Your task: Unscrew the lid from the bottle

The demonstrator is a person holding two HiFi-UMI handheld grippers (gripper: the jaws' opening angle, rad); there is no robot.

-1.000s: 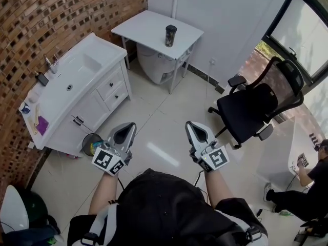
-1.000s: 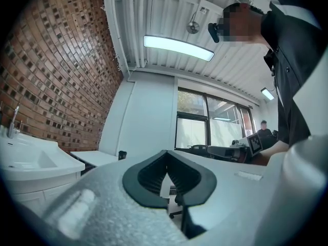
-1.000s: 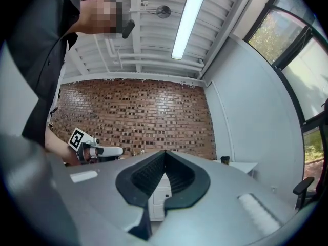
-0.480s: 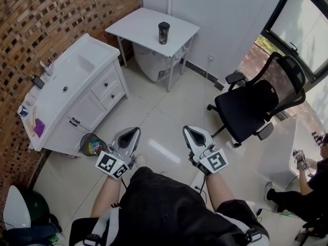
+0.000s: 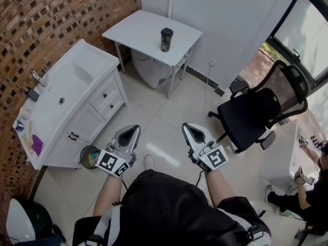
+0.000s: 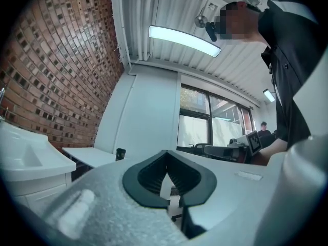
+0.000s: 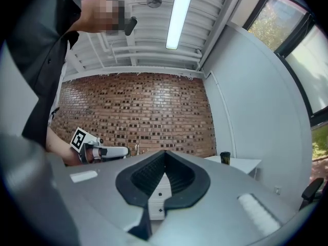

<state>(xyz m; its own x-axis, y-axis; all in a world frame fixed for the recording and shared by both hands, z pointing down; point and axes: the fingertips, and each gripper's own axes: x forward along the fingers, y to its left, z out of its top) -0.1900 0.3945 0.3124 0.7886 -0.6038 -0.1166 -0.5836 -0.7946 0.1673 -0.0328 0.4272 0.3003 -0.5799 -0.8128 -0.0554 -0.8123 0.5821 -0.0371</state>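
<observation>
1. The bottle (image 5: 166, 39), dark with a black lid (image 5: 167, 31), stands upright on the small white counter (image 5: 138, 29) against the far wall. The lid is on, so no unscrewing has begun.
2. The left hand-held gripper (image 5: 130, 133) has its jaws pressed together with nothing between them. Its own view shows the ribbed pads meeting at the tip.
3. The right hand-held gripper (image 5: 193, 131) is the same: jaws closed, nothing held.
4. Both are carried low in front of the person, over bare floor and well apart from the counter.
5. The bottle lies straight ahead, roughly on the line between the two. It shows left of the jaws in the left gripper view and right of the jaws in the right gripper view, so each tool points slightly inward, past the bottle.
6. Neither hand looks clearly nearer.
7. The bottle's long axis is vertical, while both tools point about level. By my reading, one could take the body from the side and the other would come onto the lid, after both jaws spread.
8. The sink cabinet (image 5: 61, 94) at the left and the office chair (image 5: 251, 111) at the right flank the path.
</observation>
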